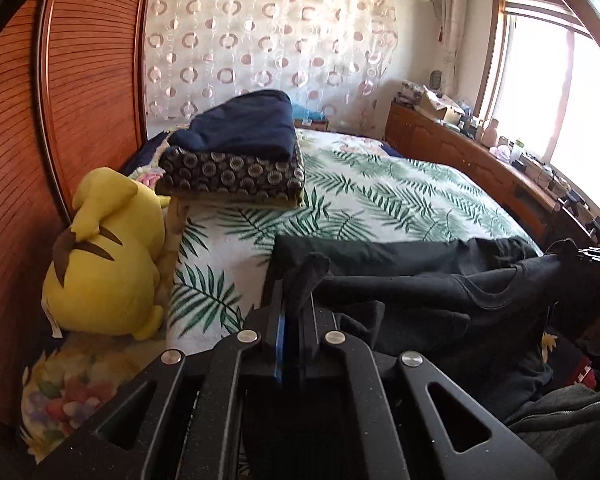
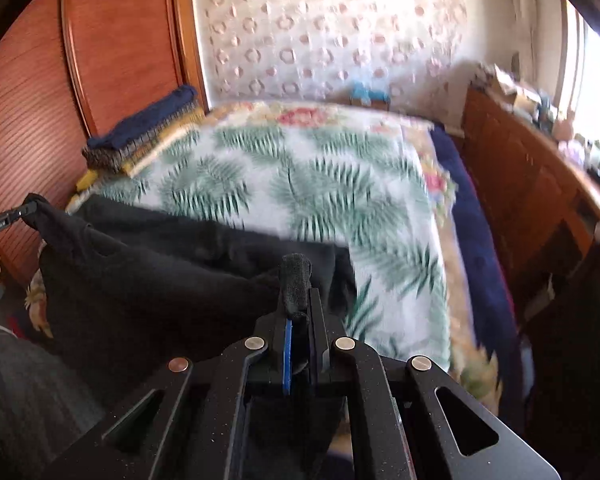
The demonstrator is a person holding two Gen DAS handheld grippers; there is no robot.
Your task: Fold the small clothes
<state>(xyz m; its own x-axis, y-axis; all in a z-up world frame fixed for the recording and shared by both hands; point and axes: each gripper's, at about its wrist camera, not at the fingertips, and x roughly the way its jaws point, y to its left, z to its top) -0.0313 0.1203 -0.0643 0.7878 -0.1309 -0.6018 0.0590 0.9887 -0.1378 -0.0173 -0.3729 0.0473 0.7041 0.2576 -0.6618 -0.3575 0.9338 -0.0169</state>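
A black garment [image 1: 440, 300] hangs stretched between my two grippers above the near edge of the bed; it also shows in the right wrist view [image 2: 160, 280]. My left gripper [image 1: 296, 292] is shut on one corner of it, a fold of black cloth sticking up between the jaws. My right gripper [image 2: 298, 300] is shut on the other corner, cloth poking out above the jaws. The left gripper also shows at the far left of the right wrist view [image 2: 20, 212], pinching the cloth. The right wrist view is blurred.
The bed has a palm-leaf sheet [image 1: 380, 200]. A stack of folded clothes [image 1: 236, 152] lies near the wooden headboard [image 1: 84, 80]. A yellow plush toy [image 1: 104, 256] sits at the left. A wooden sideboard [image 1: 480, 160] with clutter runs under the window.
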